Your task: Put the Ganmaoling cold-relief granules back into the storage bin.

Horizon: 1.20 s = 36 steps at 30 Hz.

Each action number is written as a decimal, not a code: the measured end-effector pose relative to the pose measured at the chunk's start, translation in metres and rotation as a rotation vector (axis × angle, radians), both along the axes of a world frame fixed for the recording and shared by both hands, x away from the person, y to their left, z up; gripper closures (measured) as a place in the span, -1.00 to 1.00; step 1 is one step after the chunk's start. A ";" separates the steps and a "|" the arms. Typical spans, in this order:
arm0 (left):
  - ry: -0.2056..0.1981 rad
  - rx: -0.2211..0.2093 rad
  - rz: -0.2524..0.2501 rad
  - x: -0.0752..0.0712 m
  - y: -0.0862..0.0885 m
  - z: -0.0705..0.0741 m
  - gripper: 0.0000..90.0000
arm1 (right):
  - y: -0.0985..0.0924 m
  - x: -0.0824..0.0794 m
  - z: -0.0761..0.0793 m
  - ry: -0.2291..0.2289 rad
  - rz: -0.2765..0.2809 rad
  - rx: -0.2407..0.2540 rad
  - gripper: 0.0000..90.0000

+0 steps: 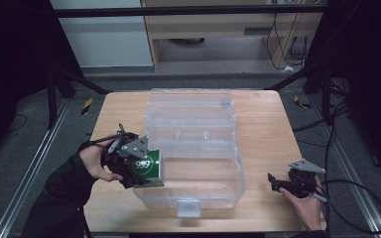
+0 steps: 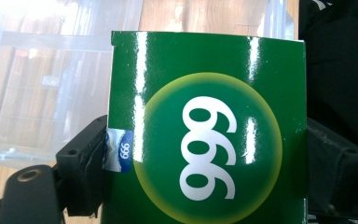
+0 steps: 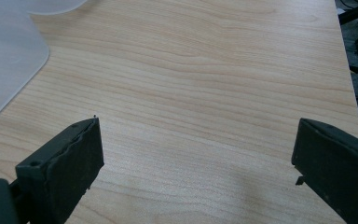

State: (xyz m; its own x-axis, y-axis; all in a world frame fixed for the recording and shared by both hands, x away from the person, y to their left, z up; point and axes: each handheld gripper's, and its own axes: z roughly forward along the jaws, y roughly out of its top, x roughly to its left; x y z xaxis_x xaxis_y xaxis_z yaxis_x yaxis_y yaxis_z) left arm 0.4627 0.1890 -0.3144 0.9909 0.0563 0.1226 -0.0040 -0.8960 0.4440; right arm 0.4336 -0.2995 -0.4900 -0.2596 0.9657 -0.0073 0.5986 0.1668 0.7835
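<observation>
Tongs number two. Left tongs [image 1: 141, 173] squeeze one green box [image 1: 149, 168] at lower left, by the corner of one clear bin [image 1: 213, 191] — right tongs [image 1: 273, 181] gape empty, lower right, over the wooden surface [image 1: 263, 129].

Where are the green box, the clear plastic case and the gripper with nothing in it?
green box [image 2: 205, 140], left gripper view, its printed front face.
clear plastic case [image 1: 188, 206], high view, its front latch.
right gripper [image 3: 196, 154], right gripper view, midway between its open jaws.
</observation>
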 end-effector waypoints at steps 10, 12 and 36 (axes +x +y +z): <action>0.011 0.000 -0.011 0.003 -0.008 -0.010 -0.67 | 0.000 0.000 0.000 0.002 0.001 0.002 -0.94; 0.014 0.000 -0.014 0.004 -0.009 -0.013 -0.67 | 0.000 0.000 0.000 0.003 0.001 0.002 -0.94; 0.045 0.017 0.000 0.008 -0.011 -0.044 -0.67 | 0.000 0.001 -0.001 0.005 0.005 0.000 -0.95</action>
State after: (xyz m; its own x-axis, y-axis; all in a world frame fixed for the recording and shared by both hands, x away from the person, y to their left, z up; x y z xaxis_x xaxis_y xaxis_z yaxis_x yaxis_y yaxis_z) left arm 0.4704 0.1785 -0.3579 0.9954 0.0547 0.0787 0.0158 -0.9035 0.4282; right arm 0.4341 -0.2995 -0.4910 -0.2644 0.9644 -0.0061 0.6019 0.1700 0.7802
